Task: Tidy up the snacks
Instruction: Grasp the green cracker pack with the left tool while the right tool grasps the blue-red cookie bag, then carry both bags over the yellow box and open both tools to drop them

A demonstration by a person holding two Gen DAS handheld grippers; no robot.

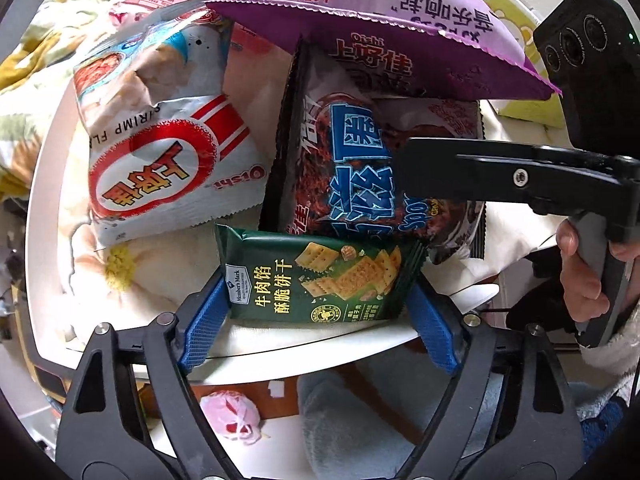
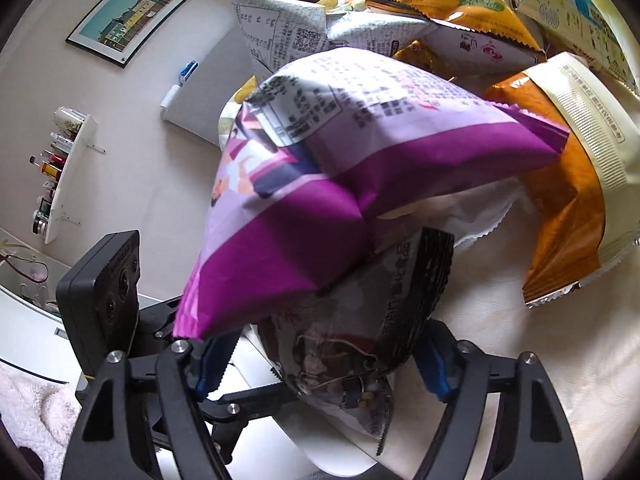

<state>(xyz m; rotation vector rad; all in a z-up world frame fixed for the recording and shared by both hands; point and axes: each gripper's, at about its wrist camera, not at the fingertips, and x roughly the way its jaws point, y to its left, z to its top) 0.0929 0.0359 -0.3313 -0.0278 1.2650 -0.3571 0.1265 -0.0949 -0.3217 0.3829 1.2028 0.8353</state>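
A green cracker packet [image 1: 320, 284] lies at the near edge of a white round table [image 1: 280, 364]. My left gripper [image 1: 320, 320] has a blue pad against each end of it. Behind the packet is a dark Oishi bag with blue lettering [image 1: 352, 168], and a purple bag [image 1: 380, 20] rests on top of that. A finger [image 1: 432, 168] of the right gripper lies over the dark bag. In the right wrist view my right gripper [image 2: 320, 364] straddles the dark bag [image 2: 352, 344]. The right pad is at the bag and the left pad stands apart from it. The purple bag [image 2: 340, 168] overhangs both.
A white-and-red shrimp chip bag [image 1: 160, 152] lies left of the dark bag on a floral cloth [image 1: 120, 264]. Orange and yellow bags [image 2: 560, 200] are piled at the back right. A person's hand [image 1: 580, 272] holds the right gripper's handle. A pink thing [image 1: 232, 416] lies on the floor.
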